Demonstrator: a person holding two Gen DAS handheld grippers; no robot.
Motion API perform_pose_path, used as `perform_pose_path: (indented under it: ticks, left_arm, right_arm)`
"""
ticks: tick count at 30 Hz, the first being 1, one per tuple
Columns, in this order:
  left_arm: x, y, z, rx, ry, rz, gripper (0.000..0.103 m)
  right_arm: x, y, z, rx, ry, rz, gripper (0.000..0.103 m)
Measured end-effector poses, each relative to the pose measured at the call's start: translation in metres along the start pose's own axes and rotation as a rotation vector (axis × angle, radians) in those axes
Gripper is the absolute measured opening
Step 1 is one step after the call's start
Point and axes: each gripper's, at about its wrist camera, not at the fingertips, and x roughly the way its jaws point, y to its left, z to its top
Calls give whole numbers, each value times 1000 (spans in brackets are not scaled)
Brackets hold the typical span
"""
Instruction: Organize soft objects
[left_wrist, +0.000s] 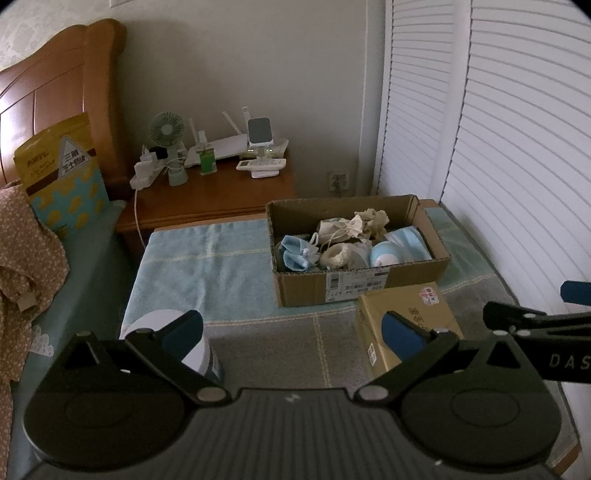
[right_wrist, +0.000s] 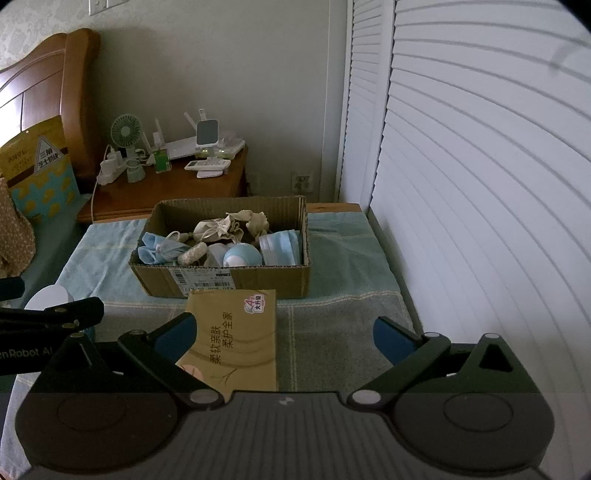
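An open cardboard box (left_wrist: 332, 288) (right_wrist: 258, 280) stands on a blue-grey towel. It holds beige drawstring pouches (left_wrist: 351, 225) (right_wrist: 221, 227), a blue pouch (left_wrist: 295, 254) (right_wrist: 159, 249), a blue and white ball (left_wrist: 384, 256) (right_wrist: 242, 256) and a stack of blue face masks (left_wrist: 410, 240) (right_wrist: 280, 245). A gold tissue pack (left_wrist: 406, 317) (right_wrist: 236, 339) lies in front of the box. My left gripper (left_wrist: 291, 332) is open and empty, low over the towel. My right gripper (right_wrist: 284, 332) is open and empty, its left finger over the tissue pack.
A white cylindrical container (left_wrist: 177, 332) (right_wrist: 48, 297) stands at the towel's left. A wooden nightstand (left_wrist: 207, 199) (right_wrist: 166, 192) behind holds a fan, router and remote. A floral cloth (left_wrist: 26, 266) and a yellow bag (left_wrist: 59, 170) lie on the bed at left. White louvred doors (right_wrist: 480, 184) run along the right.
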Motion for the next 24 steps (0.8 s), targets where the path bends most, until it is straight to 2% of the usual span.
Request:
perform_pose_path:
  ticks: [24]
  left_arm:
    - [-3,-2,1,1,-6,0,102]
  right_arm:
    - [0,0,1,1,-4,2,103]
